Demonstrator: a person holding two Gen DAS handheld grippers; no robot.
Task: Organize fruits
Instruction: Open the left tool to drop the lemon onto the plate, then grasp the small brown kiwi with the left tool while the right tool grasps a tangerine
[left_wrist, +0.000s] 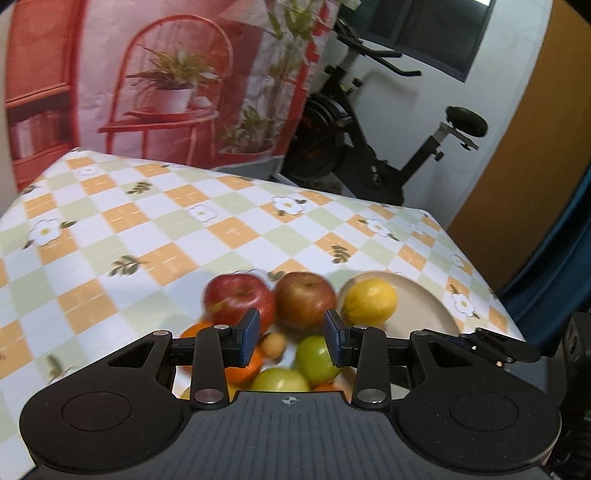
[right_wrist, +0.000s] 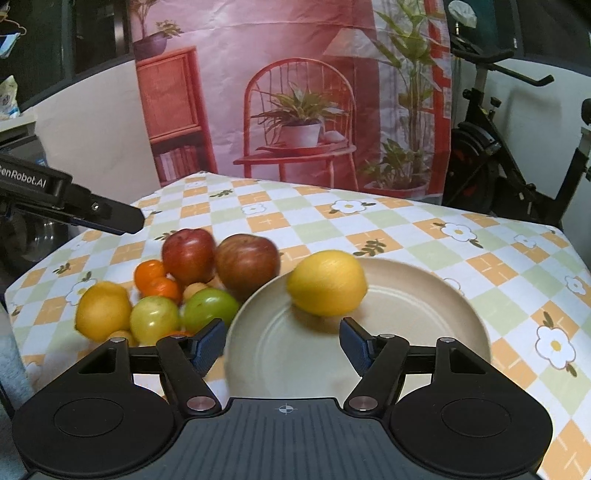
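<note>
A beige plate (right_wrist: 424, 317) lies on the checked tablecloth with one yellow lemon (right_wrist: 327, 282) on it. Left of the plate is a pile of fruit: two red apples (right_wrist: 189, 255) (right_wrist: 246, 260), small oranges (right_wrist: 157, 281), two green fruits (right_wrist: 210, 308), a second yellow fruit (right_wrist: 102, 310). My right gripper (right_wrist: 282, 341) is open and empty, just short of the lemon over the plate's near rim. My left gripper (left_wrist: 291, 338) is open and empty above the pile, with the apples (left_wrist: 304, 301) (left_wrist: 240, 297), green fruits (left_wrist: 317, 358) and lemon (left_wrist: 369, 301) ahead.
The table (left_wrist: 110, 229) ends at a printed backdrop (right_wrist: 295, 92) behind. An exercise bike (left_wrist: 369, 147) stands off the far right corner. The left gripper's body (right_wrist: 66, 199) juts in at the left of the right wrist view.
</note>
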